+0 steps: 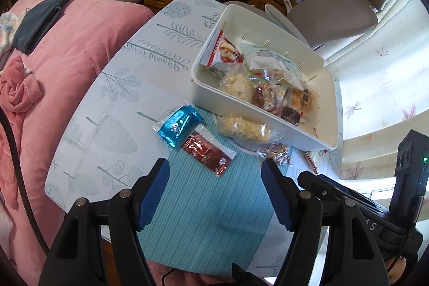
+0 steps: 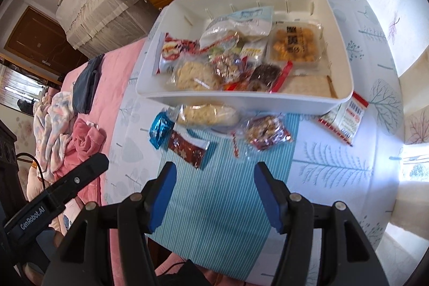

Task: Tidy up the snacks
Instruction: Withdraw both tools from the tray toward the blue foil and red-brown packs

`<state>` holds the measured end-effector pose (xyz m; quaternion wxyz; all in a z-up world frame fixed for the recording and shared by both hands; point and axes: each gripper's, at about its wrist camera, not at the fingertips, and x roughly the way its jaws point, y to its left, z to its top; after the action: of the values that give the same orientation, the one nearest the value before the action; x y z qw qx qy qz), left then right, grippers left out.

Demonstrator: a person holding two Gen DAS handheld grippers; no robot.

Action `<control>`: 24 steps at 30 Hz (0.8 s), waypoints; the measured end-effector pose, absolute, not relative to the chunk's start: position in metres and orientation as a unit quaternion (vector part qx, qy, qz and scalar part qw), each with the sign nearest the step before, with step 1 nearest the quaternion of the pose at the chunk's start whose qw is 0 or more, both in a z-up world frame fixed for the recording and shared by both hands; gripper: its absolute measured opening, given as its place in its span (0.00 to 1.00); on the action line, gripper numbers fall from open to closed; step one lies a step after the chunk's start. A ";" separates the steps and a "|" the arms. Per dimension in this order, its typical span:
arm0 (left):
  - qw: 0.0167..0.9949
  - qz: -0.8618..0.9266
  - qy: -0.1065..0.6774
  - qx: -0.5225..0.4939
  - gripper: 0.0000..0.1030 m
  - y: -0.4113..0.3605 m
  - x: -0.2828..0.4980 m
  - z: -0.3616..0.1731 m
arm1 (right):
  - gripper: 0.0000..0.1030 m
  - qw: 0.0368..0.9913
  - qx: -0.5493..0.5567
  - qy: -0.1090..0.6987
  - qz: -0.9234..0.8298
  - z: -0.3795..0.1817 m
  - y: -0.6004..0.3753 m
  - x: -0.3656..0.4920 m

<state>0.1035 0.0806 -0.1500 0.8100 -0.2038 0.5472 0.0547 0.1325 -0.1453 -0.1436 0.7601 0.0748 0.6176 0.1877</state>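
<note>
Two crinkly foil packets — loose, glossy

Table; mat, bin, snacks atop.

One white bin holds roughly ten wrapped snacks, though the pile overlaps too much for a firm count. Five packets lie outside it: one blue, one dark red, one pale puffed, one nutty clear-wrapped, and one red-striped. One striped teal mat.
</note>
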 end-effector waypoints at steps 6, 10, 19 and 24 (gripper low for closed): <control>0.805 0.033 0.560 -0.192 0.68 0.105 0.108 -0.156 | 0.59 0.756 0.079 0.629 0.162 -0.156 -0.128 0.123; 0.799 0.010 0.576 -0.174 0.68 0.126 0.115 -0.161 | 0.59 0.754 0.089 0.637 0.136 -0.165 -0.116 0.118; 0.787 -0.058 0.605 -0.108 0.68 0.152 0.140 -0.171 | 0.72 0.766 0.138 0.625 0.059 -0.182 -0.094 0.102; 0.780 -0.096 0.614 -0.068 0.69 0.159 0.158 -0.185 | 0.72 0.779 0.154 0.608 0.022 -0.191 -0.085 0.095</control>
<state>0.1581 0.1593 -0.1846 0.7802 -0.0683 0.6142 -0.0963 0.0951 -0.0850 -0.1905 0.7785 0.1537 0.6081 0.0217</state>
